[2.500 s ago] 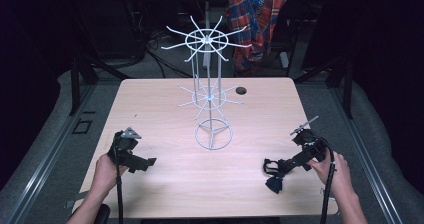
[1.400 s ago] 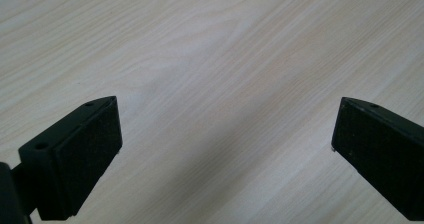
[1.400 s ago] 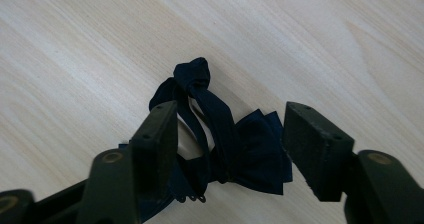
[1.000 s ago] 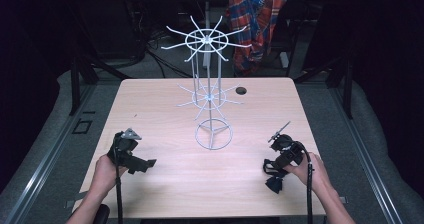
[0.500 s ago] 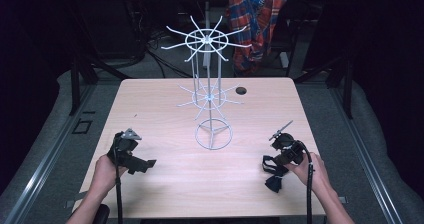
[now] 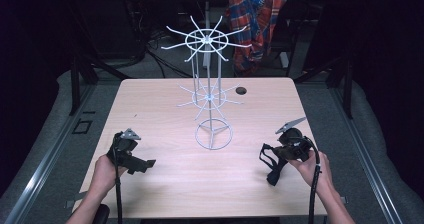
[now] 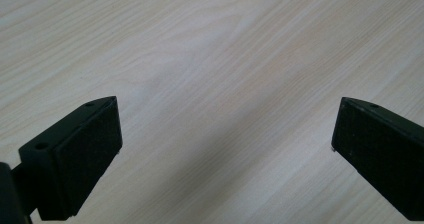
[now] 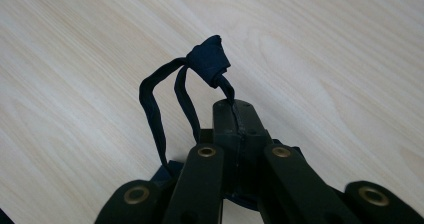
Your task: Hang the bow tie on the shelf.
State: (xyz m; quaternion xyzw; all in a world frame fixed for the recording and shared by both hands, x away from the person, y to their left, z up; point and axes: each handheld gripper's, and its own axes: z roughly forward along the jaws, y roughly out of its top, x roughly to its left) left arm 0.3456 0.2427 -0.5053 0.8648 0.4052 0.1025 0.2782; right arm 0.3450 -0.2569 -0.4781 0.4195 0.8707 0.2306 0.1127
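Near the desk's (image 6: 150,99) right edge, the right gripper (image 6: 274,160) has just closed its jaws, pinching a dark knotted strap (image 8: 207,64). By the front left corner, the left gripper (image 6: 140,164) rests with jaws spread.

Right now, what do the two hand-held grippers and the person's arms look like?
Both are black. The left hand-held gripper has two blocky jaws with flat pads and small screw holes. The right hand-held gripper has scissor-like link arms with brass-coloured rivets. In the high view each carries a grey three-cornered plate on top and trails a black cable toward the person. The forearms are bare, with no sleeves in view.
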